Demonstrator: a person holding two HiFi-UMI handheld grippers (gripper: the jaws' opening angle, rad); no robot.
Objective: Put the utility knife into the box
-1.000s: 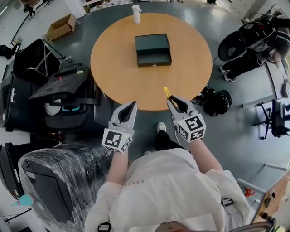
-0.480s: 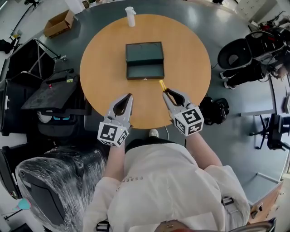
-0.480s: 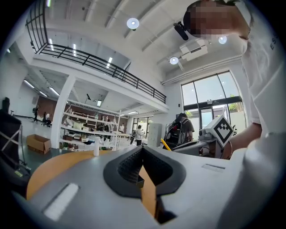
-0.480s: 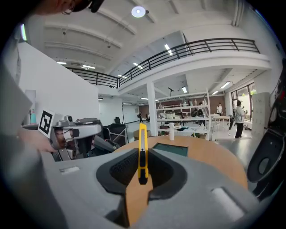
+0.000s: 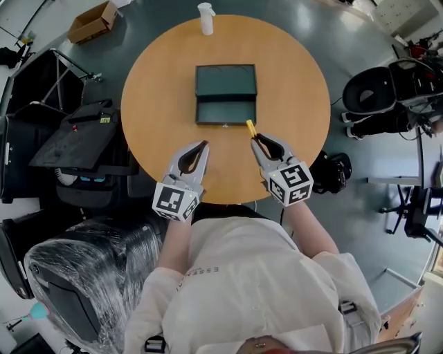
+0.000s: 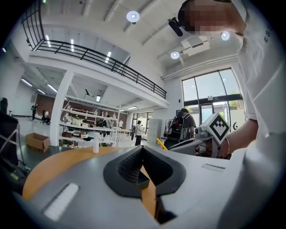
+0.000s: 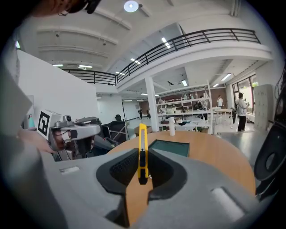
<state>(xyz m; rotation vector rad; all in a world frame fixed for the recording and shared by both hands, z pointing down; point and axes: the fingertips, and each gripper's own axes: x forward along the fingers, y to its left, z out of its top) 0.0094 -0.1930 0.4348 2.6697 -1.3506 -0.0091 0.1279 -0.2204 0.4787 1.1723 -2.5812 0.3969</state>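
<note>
An open dark green box (image 5: 225, 109) lies at the middle of the round wooden table (image 5: 159, 83), its lid folded back on the far side. My right gripper (image 5: 255, 137) is shut on a yellow utility knife (image 5: 250, 128), which points at the box's near right corner, a short way from it. In the right gripper view the knife (image 7: 142, 134) stands upright between the jaws of the right gripper (image 7: 142, 154), with the box (image 7: 170, 147) beyond. My left gripper (image 5: 205, 144) is shut and holds nothing, over the table's near part; its tips (image 6: 143, 151) meet.
A white bottle (image 5: 205, 19) stands at the table's far edge. Black equipment cases (image 5: 76, 138) and a plastic-wrapped chair (image 5: 83, 276) crowd the left. Black bags (image 5: 377, 97) sit on the floor at the right. A cardboard box (image 5: 92, 22) lies far left.
Both grippers have come forward from off the table's near edge to over the tabletop, nearer the box. The knife stays clamped in the right gripper.
</note>
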